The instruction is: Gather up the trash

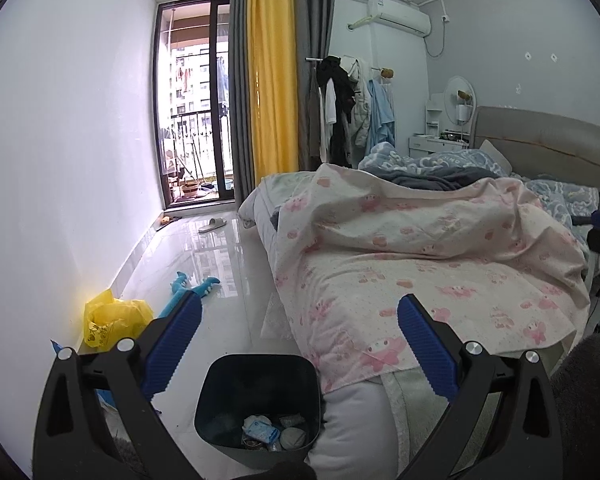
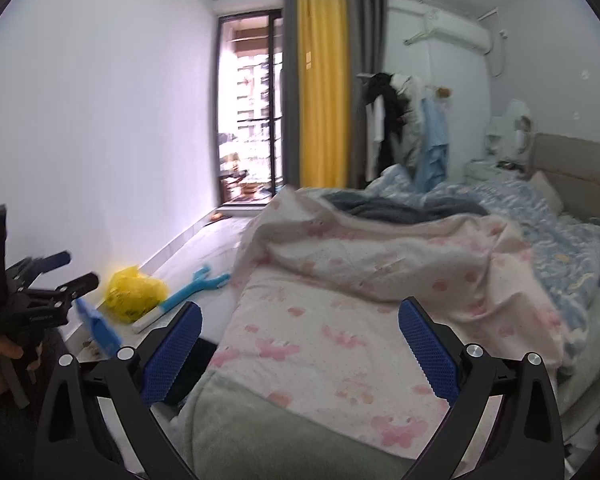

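Hovering both grippers, left and right, fingers spread and empty, we eye the yellow bag on the floor by the wall: light, crinkly, probably best pinched at its bunched top.

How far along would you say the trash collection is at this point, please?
Some is done: the dark bin beside the bed already holds wrappers. Nothing is in hand; the left gripper and right gripper are both open and empty. The yellow plastic bag on the floor remains.
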A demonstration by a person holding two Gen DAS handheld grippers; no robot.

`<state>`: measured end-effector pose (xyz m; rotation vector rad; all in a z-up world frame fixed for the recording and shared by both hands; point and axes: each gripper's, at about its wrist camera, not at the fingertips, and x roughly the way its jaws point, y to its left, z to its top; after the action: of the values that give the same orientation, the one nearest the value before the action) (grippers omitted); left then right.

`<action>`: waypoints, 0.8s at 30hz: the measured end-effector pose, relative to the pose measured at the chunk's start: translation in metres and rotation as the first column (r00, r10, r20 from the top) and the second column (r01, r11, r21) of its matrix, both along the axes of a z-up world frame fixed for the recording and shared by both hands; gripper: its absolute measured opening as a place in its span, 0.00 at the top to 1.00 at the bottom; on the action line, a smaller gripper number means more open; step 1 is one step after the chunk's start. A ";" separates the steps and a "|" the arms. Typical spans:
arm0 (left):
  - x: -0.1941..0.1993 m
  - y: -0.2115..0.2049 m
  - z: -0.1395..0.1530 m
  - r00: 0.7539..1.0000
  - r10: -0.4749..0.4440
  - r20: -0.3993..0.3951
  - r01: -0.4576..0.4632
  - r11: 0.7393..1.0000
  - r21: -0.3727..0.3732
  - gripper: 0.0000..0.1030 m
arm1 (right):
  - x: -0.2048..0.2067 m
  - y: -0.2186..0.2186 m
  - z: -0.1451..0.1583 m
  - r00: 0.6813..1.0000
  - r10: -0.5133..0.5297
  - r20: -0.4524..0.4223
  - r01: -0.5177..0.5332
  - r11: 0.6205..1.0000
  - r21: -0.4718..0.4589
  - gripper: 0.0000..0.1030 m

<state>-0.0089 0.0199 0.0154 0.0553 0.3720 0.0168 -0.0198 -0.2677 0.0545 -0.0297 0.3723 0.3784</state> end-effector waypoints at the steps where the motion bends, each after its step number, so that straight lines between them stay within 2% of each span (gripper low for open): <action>1: -0.001 -0.003 -0.001 1.000 -0.003 0.002 0.003 1.000 0.007 0.03 | 0.002 -0.001 -0.005 1.000 0.009 -0.015 -0.009 1.000 0.004 0.03; 4: -0.003 -0.007 -0.003 1.000 -0.007 0.008 0.007 1.000 0.026 0.03 | 0.003 -0.005 -0.020 0.999 0.009 -0.045 -0.008 1.000 0.030 0.03; 9: -0.001 -0.004 -0.005 1.000 0.009 0.006 -0.009 1.000 0.016 0.03 | 0.002 -0.003 -0.026 0.999 0.028 -0.034 -0.026 0.999 0.047 0.03; 13: 0.002 -0.005 -0.007 1.000 0.008 -0.002 -0.008 1.000 0.020 0.03 | 0.003 0.002 -0.029 0.999 0.034 -0.038 -0.033 0.999 0.029 0.03; 24: 0.004 -0.010 -0.012 1.000 -0.005 -0.018 0.006 1.000 0.029 0.03 | 0.002 0.001 -0.030 0.999 0.030 -0.035 -0.028 0.998 0.050 0.03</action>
<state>-0.0047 0.0102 0.0035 0.0854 0.3896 0.0162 -0.0179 -0.2667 0.0242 0.0199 0.3984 0.4174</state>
